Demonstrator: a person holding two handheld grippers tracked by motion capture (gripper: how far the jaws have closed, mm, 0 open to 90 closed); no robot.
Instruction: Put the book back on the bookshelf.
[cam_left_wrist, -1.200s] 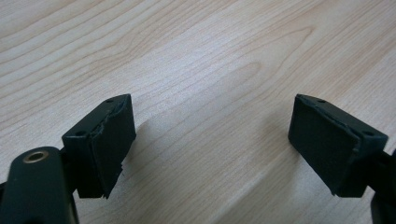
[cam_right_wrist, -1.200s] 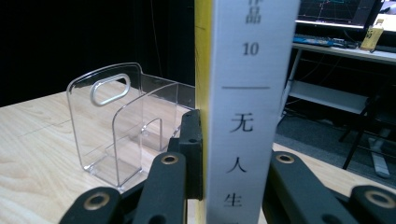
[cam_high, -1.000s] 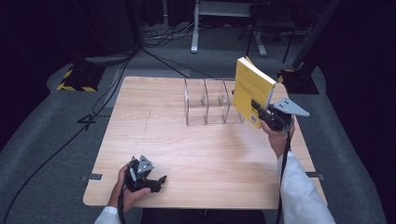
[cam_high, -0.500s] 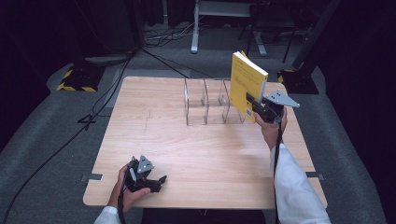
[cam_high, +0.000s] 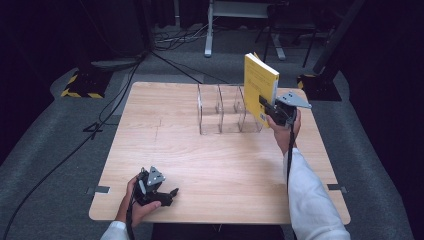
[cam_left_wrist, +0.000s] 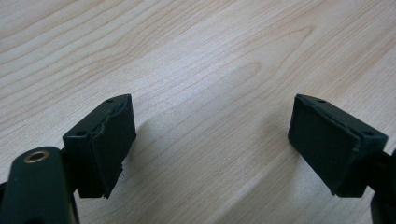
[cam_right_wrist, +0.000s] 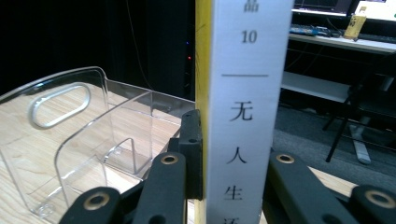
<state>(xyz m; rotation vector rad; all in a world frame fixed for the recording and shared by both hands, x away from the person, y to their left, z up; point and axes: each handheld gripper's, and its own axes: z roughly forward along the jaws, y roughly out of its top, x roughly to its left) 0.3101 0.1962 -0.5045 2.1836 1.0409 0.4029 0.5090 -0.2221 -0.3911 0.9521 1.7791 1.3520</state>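
On the book's (cam_right_wrist: 245, 107) white spine: "10".

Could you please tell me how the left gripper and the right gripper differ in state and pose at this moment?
The left gripper has its jaws wide apart with nothing between them; the right gripper is clamped on the yellow book. The left gripper sits low at the table's near edge; the right gripper is raised beside the clear rack. Both have black jaws.

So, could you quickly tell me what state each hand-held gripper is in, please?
Left hand-held gripper: open, holding nothing.
Right hand-held gripper: shut on the yellow book.
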